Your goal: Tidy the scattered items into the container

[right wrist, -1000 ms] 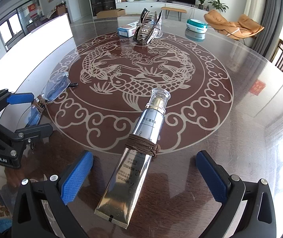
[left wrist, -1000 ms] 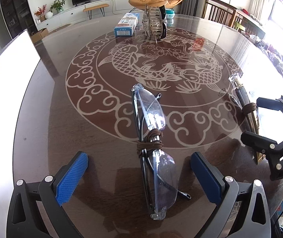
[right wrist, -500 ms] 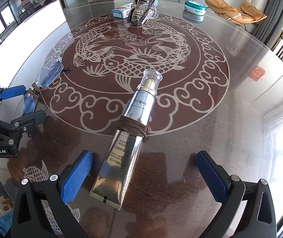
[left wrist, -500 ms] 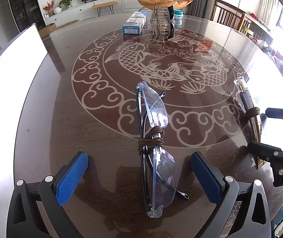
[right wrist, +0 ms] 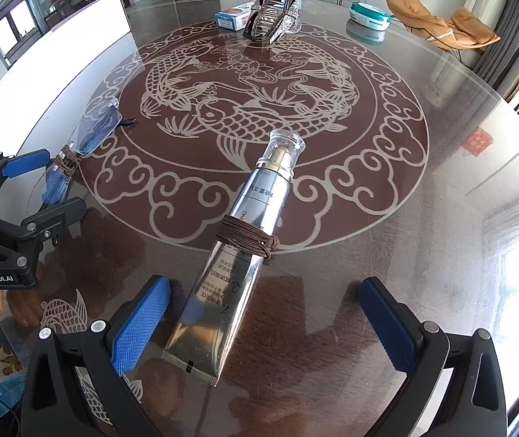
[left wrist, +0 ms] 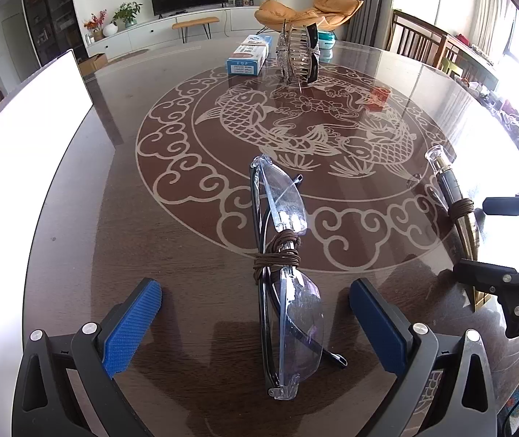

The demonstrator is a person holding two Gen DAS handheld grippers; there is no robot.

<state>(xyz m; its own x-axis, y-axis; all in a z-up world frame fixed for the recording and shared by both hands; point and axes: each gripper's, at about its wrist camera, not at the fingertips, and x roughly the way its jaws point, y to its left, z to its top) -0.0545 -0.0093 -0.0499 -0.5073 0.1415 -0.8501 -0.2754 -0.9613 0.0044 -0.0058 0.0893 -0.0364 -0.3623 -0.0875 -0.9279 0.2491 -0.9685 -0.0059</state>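
- Glasses first: we see a pair of clear-lensed safety glasses with thin black arms (left wrist: 288,284) lying folded on the dark glass-topped round table with a pale carp-and-cloud pattern (left wrist: 172,225), bound at the bridge with brown cord.
- We see our left gripper (left wrist: 256,324) with its blue-padded fingers (left wrist: 132,324) spread wide, one on each side of the glasses, touching nothing.
- We see a shiny silver cosmetic tube with a clear cap and gold collar (right wrist: 237,247) lying on the table, cap pointing away from us, also wrapped in brown cord around its middle.
- Our right gripper (right wrist: 266,327) is likewise wide open, one finger on each side of the tube's flat crimped end, holding nothing.
- At the far side of the table we see a blue-and-white cardboard box (left wrist: 249,54) beside a jewelled hair-claw-shaped holder (left wrist: 297,54); a teal-and-white round case (right wrist: 368,12) sits further off.
- Compared with a second ago, both wrist views sit higher and tilt more steeply down; glasses and tube lie as before, and both jaws are equally wide.
- Writing we can read: "GenRobot.AI" on the left gripper's body in the right wrist view, and "30g" on the tube; the tube's other print is too small to make out.
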